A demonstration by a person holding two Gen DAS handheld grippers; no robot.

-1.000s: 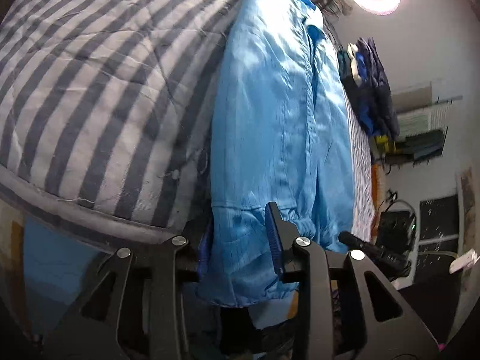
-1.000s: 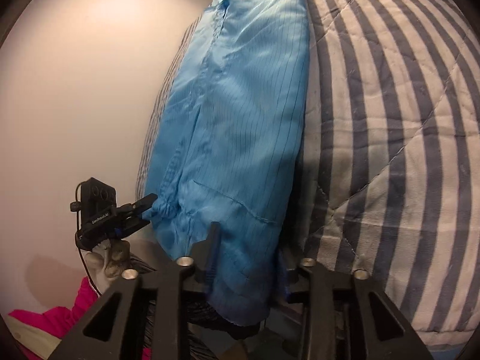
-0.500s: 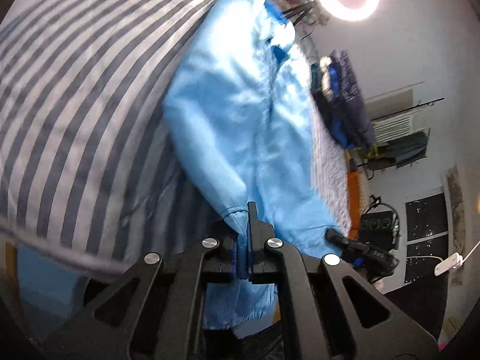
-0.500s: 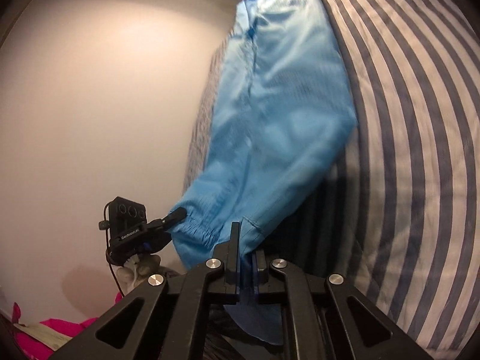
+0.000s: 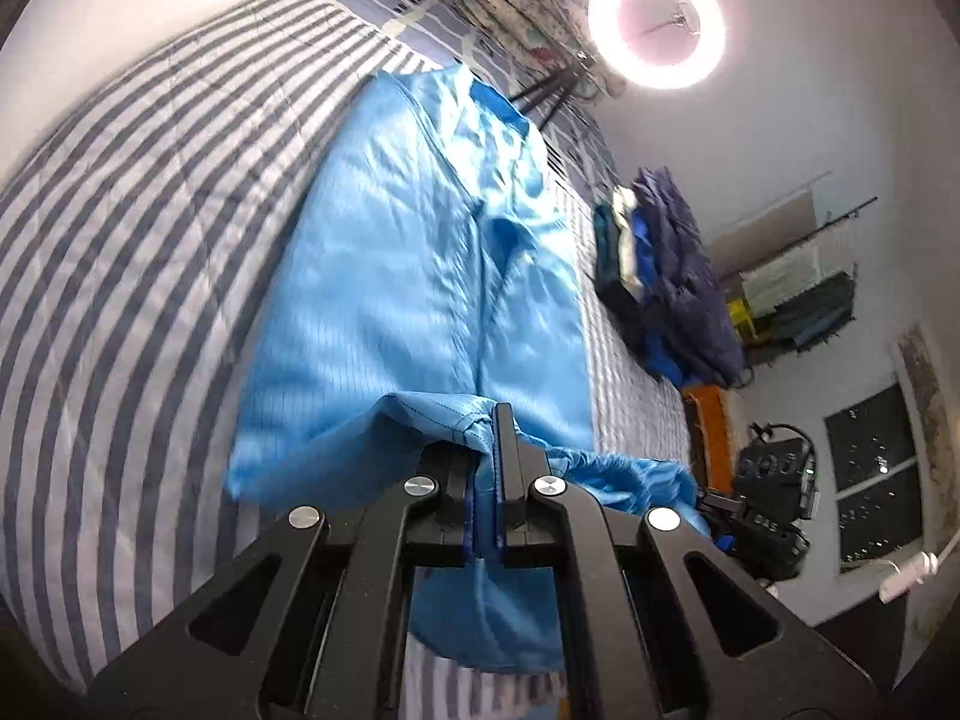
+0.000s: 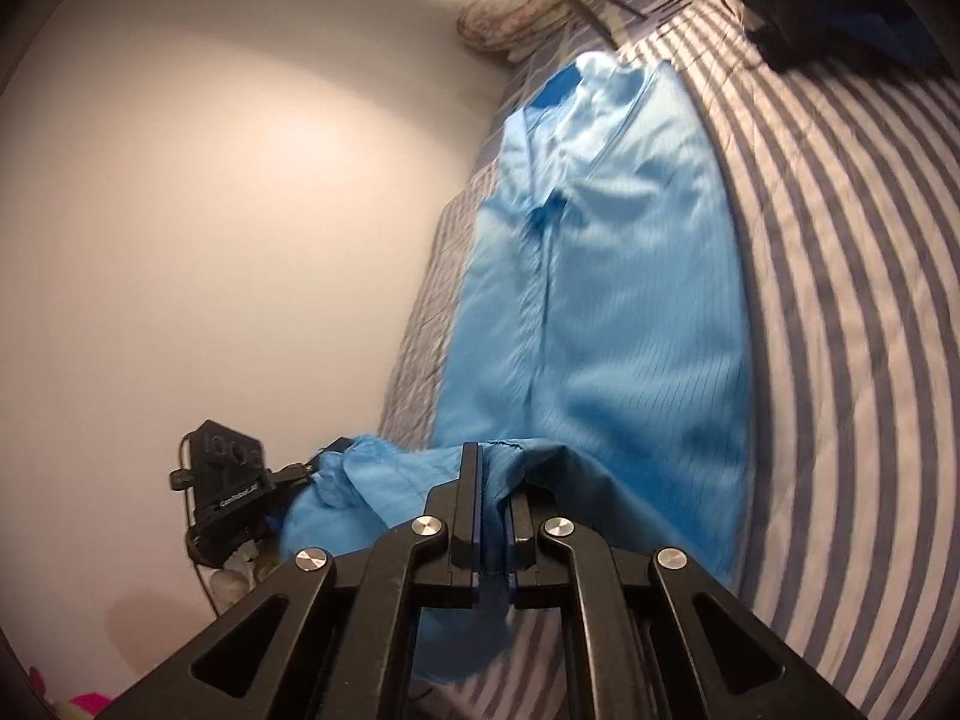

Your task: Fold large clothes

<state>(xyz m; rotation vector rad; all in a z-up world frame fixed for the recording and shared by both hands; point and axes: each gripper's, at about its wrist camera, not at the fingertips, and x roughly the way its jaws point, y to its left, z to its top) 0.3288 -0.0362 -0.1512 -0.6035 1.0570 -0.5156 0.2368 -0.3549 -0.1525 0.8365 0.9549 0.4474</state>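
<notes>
A light blue pinstriped garment (image 5: 414, 276) lies lengthwise on a striped bed, its darker blue collar at the far end. It also shows in the right wrist view (image 6: 606, 324). My left gripper (image 5: 489, 420) is shut on the garment's near hem, lifted off the bed. My right gripper (image 6: 489, 462) is shut on the hem's other corner, also lifted. A gathered cuff (image 6: 336, 480) hangs at the left in the right wrist view. The rest of the hem droops below the jaws.
The grey and white striped quilt (image 5: 132, 252) covers the bed. A pile of dark blue clothes (image 5: 666, 276) lies at the bed's far side. A ring light (image 5: 657, 24) glows above. A black camera (image 6: 228, 492) stands beside the bed. A plain wall (image 6: 210, 210) borders the bed.
Both grippers closed on the garment's near hem, then lifted it and carried it forward over the bed. The lower part of the garment now rises off the quilt.
</notes>
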